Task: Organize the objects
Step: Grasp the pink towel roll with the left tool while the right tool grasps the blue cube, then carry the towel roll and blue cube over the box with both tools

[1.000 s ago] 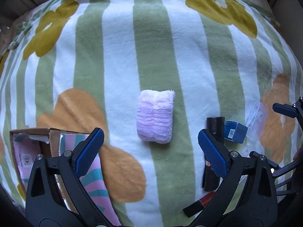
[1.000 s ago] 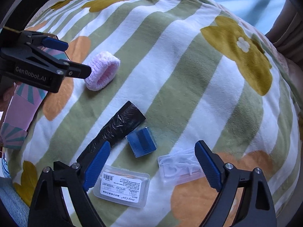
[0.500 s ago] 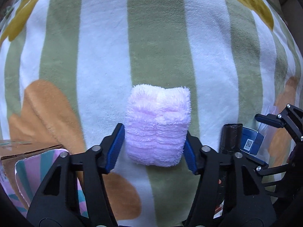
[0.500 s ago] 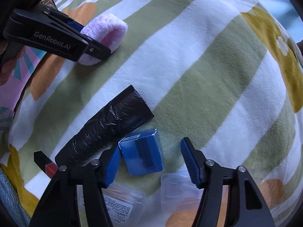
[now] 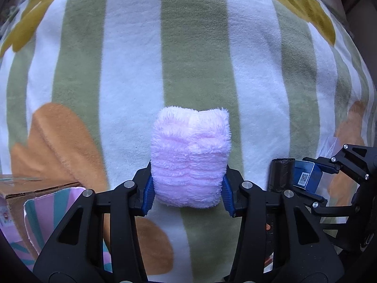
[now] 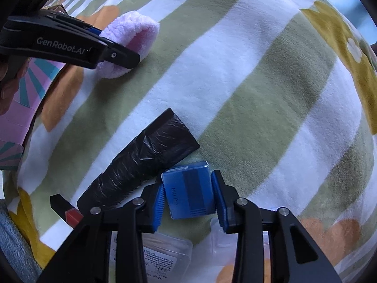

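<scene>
My left gripper (image 5: 188, 194) is shut on a fluffy pink cloth roll (image 5: 189, 155) that lies on the striped flowered blanket (image 5: 188, 47). The roll (image 6: 132, 37) and the left gripper (image 6: 113, 55) also show at the upper left of the right wrist view. My right gripper (image 6: 189, 200) is shut on a small blue box (image 6: 188, 194), its pads pressing both sides. The blue box (image 5: 305, 176) shows at the right edge of the left wrist view, held by the right gripper (image 5: 329, 176).
A black plastic-wrapped roll (image 6: 141, 165) lies just left of the blue box. A red and black stick (image 6: 64, 208), a clear labelled case (image 6: 162, 257) and a clear packet (image 6: 219, 238) lie near the right gripper. A cardboard box with pink striped lining (image 5: 30, 212) stands at the lower left.
Both grippers moved forward and down and closed: the left around the pink cloth roll, the right around the blue box.
</scene>
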